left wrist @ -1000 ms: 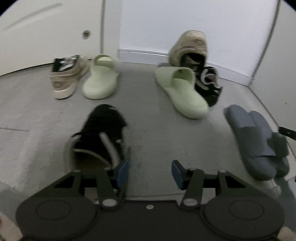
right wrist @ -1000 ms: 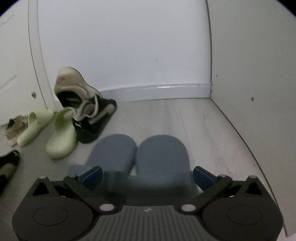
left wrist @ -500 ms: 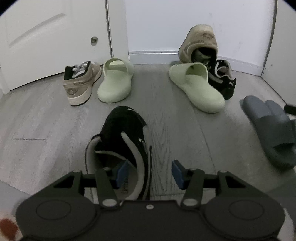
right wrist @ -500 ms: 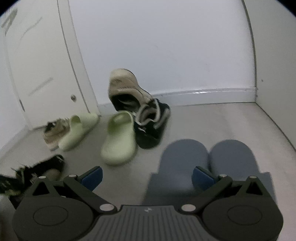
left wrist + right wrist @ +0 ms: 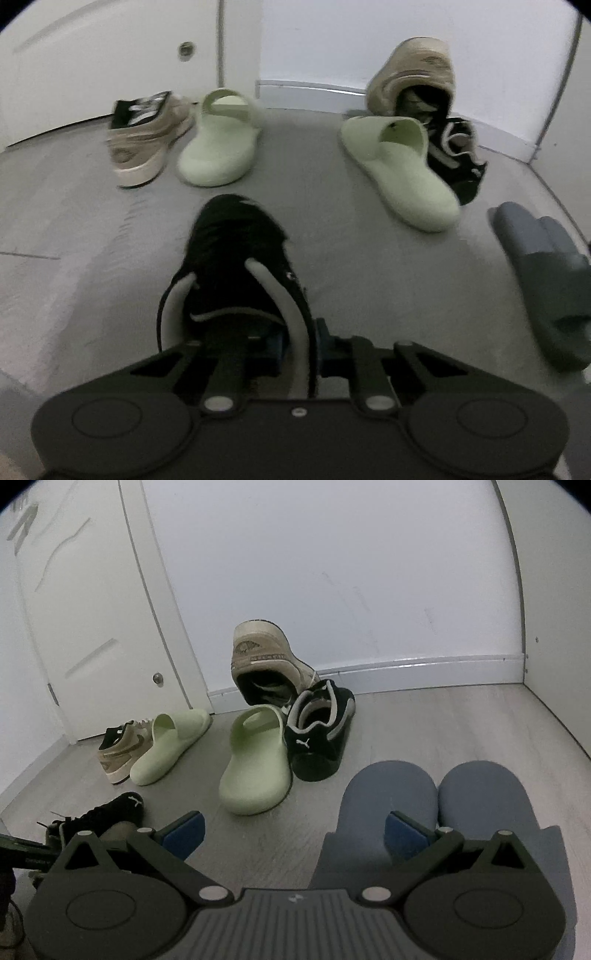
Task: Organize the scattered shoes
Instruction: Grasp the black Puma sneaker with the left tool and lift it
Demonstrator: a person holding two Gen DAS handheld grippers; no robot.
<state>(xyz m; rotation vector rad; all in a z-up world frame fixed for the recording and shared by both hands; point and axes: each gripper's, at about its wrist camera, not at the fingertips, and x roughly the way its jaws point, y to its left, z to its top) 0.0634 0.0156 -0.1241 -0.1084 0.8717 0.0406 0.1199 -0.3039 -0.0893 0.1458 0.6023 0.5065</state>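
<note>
A black sneaker [image 5: 236,254] with a grey-lined collar lies on the floor just ahead of me. My left gripper [image 5: 300,343] is shut on the right side of that collar, one finger inside the shoe and one outside. The same sneaker [image 5: 110,812] shows low on the left of the right wrist view. My right gripper [image 5: 293,829] is open and holds nothing; its right fingertip [image 5: 402,830] hangs over the left one of a pair of blue slippers [image 5: 388,794]. The second black sneaker [image 5: 321,738] stands beside a green slide [image 5: 255,764].
A tan sneaker [image 5: 266,657] leans heel-up against the back wall. Another green slide [image 5: 221,147] and a tan sneaker [image 5: 147,147] lie by the white door [image 5: 92,55]. The blue slippers [image 5: 543,266] sit near the right side wall. Bare grey floor [image 5: 332,240] lies between the shoes.
My left gripper moved onto the black sneaker and shut on its collar. The right gripper stayed open and swung left, so the blue slippers now lie to its right.
</note>
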